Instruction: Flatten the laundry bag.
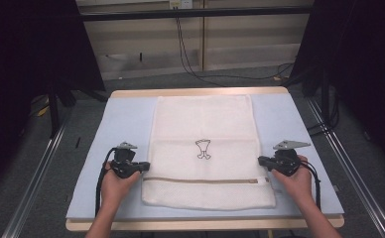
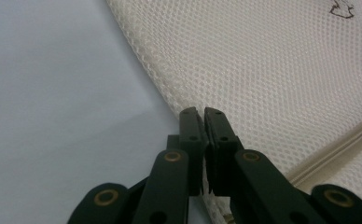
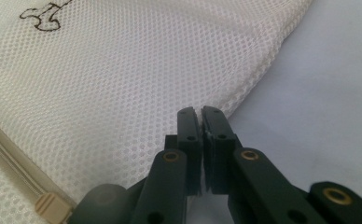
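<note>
1. A white mesh laundry bag (image 1: 204, 148) lay flat in the middle of a pale blue mat (image 1: 126, 119) that covered the table (image 1: 200, 92), its long side running away from the person.
2. A tan zipper (image 1: 205, 180) crossed the bag near its close end, and a small dark printed emblem (image 1: 203, 148) sat at its centre.
3. The left gripper (image 1: 142, 167) was held at the bag's left edge, just above the zipper line. In the left gripper view the two black jaws of this gripper (image 2: 201, 112) stood clenched, with the edge of the mesh (image 2: 263, 70) pinched between them.
4. The right gripper (image 1: 261, 160) was held at the bag's right edge, at about the same level. In the right gripper view its jaws (image 3: 200, 111) were likewise pressed together on the mesh border (image 3: 123, 84), with the zipper's end tab (image 3: 53, 207) nearby.
5. Both hands rested low over the mat, one on each side of the bag.
</note>
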Motion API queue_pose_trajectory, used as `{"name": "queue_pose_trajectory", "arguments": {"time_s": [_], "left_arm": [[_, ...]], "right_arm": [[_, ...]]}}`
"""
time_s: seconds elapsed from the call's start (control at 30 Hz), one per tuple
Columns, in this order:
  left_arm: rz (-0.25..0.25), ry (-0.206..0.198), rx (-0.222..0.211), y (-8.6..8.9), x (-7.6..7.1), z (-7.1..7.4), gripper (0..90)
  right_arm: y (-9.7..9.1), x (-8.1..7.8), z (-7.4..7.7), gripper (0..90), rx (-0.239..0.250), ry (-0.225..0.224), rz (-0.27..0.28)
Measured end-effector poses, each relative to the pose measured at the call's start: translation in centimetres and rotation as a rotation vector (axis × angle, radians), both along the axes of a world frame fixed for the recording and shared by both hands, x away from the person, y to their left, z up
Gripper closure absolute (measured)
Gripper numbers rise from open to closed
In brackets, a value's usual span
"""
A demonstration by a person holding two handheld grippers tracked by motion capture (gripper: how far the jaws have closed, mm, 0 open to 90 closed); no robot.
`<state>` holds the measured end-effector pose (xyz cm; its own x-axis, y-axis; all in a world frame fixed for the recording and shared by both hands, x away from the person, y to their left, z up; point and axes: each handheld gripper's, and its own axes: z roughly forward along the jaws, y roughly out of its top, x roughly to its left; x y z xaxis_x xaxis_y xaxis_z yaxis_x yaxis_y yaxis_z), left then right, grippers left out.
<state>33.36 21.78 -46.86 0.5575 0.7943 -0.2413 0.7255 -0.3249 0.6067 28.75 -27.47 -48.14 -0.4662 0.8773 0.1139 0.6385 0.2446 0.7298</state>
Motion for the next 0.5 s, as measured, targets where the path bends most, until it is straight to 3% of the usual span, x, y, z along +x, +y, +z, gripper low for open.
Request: {"name": "queue_pose_trajectory", "arguments": {"time_s": [0.5], "left_arm": [[0.005,0.010,-0.003,1.3,-0.7,0.3,86.8]], "right_arm": [[0.5,0.4,0.1,86.8,0.024,-0.005,0.023]]}}
